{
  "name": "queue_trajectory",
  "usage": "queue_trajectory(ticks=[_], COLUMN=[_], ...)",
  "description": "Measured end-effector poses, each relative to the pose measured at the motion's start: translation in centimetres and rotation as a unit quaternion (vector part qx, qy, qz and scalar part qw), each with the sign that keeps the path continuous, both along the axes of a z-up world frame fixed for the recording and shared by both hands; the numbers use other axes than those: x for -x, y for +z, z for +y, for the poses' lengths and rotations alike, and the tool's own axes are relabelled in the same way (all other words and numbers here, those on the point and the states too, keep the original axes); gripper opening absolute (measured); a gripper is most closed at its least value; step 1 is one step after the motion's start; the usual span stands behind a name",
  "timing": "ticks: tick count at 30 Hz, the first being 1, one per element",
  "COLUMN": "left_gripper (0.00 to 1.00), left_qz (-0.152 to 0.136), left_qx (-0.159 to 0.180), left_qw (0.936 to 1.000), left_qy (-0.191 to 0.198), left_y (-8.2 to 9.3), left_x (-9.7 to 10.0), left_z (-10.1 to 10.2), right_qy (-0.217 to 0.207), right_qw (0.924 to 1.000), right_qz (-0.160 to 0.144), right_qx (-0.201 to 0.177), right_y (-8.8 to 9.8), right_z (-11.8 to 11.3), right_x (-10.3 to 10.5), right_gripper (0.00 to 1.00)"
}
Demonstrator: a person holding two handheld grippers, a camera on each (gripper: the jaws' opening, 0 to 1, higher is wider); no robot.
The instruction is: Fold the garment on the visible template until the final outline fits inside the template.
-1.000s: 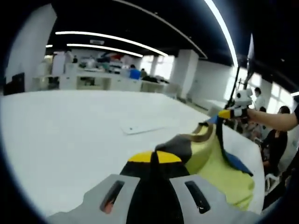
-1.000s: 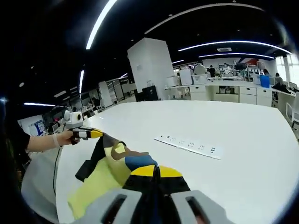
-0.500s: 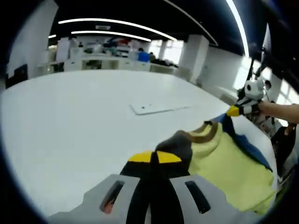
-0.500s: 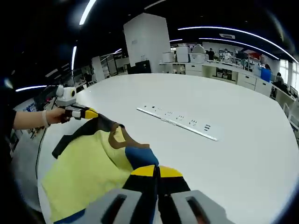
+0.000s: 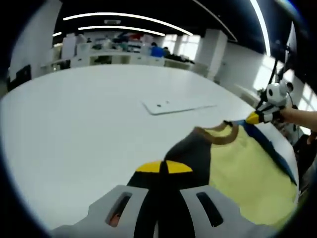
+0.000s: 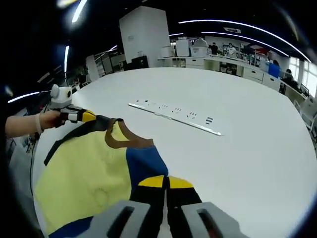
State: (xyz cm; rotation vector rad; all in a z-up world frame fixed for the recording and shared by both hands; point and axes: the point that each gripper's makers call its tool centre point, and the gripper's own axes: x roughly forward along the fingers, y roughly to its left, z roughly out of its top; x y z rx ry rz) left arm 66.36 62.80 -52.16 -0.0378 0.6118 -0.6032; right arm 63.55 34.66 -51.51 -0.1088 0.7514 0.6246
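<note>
Folding not begun: left gripper (image 5: 164, 167) and right gripper (image 6: 166, 182) each clamp a shoulder of the garment (image 6: 89, 168), held spread above the surface (image 6: 237, 158).

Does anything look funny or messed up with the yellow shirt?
Not damaged, just not lying flat yet. The yellow shirt is stretched between the left gripper and the right gripper, each pinching a shoulder. It hangs past the white table's edge.

White table (image 6: 257, 129) (strip-lit office behind)
</note>
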Motion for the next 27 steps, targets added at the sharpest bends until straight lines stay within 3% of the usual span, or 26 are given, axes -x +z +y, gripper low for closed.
queue_trajectory(ticks=[8, 10, 11, 14, 18, 27], left_gripper=[0.00, 0.09, 0.22, 0.49, 0.59, 0.82], left_qz=[-0.005, -0.022, -0.024, -0.038, -0.045, -0.067], left_qx=[0.002, -0.012, -0.013, -0.028, -0.015, 0.004], left_qw=[0.9999, 0.9992, 0.9992, 0.9983, 0.9980, 0.9950], left_qy=[-0.011, -0.032, -0.030, -0.035, -0.042, -0.074], left_y=[0.3, 0.6, 0.7, 1.1, 2.4, 6.0], left_x=[0.3, 0.5, 0.6, 0.6, 1.4, 4.4], left_z=[0.0, -0.1, 0.0, 0.1, 0.0, -0.4], right_qy=[-0.003, -0.001, 0.005, -0.003, -0.006, -0.008], right_qw=[0.9999, 0.9997, 0.9990, 0.9986, 0.9984, 0.9961], right_qz=[0.000, -0.018, -0.038, -0.039, -0.044, -0.079], right_qx=[-0.014, -0.014, -0.024, -0.034, -0.035, -0.038], right_y=[0.3, 0.8, 1.4, 1.9, 2.7, 4.7], right_z=[0.2, 0.3, 0.6, 0.9, 1.0, 1.5], right_x=[-0.2, -0.3, -0.6, -0.4, 0.1, 2.3], right_gripper=[0.00, 0.03, 0.16, 0.44, 0.50, 0.82])
